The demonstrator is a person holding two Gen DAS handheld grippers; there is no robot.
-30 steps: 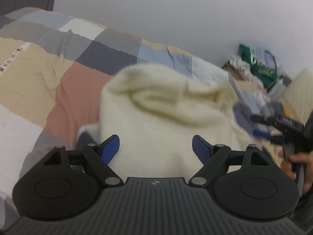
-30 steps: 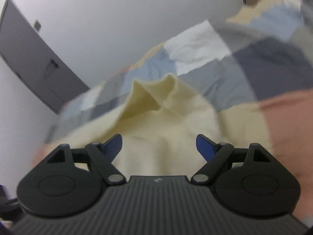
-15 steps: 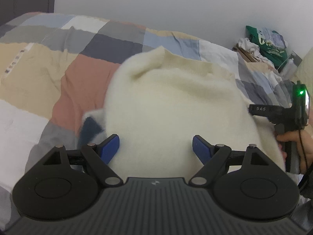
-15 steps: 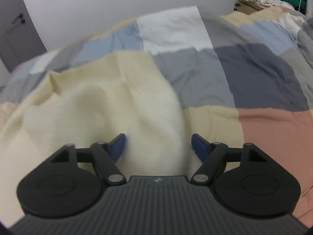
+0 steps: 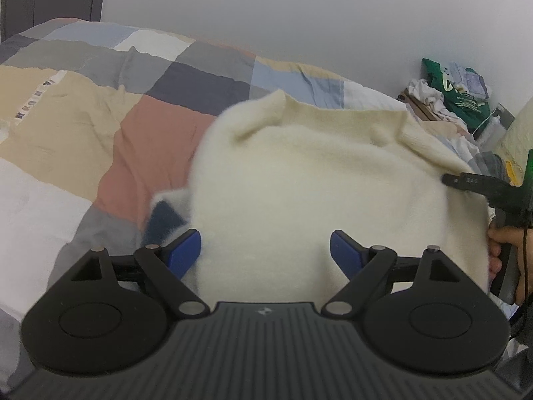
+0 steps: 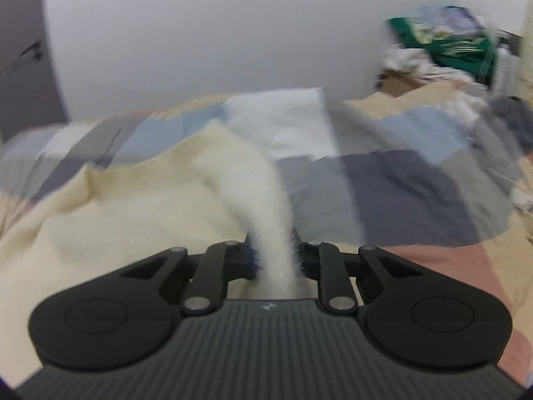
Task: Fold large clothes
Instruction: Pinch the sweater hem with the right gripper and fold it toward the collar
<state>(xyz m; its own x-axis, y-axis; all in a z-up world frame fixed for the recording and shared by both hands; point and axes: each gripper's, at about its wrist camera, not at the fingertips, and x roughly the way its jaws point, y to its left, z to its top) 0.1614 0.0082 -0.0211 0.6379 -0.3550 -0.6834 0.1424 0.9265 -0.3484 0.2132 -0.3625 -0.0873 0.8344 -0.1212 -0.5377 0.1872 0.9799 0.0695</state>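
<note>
Your light is soft, even and rather dim, with no hard shadows and no glare on the wall (image 5: pixel 299 16). In your left wrist view the quilt (image 5: pixel 83 126) is fairly sharp, while the near part of the cream sweater (image 5: pixel 299 193) is soft. Your right wrist view is smeared by motion: the clothes pile (image 6: pixel 443 43) and quilt squares streak sideways. Both views bulge like a fisheye, bending lines and darkening at the corners
</note>
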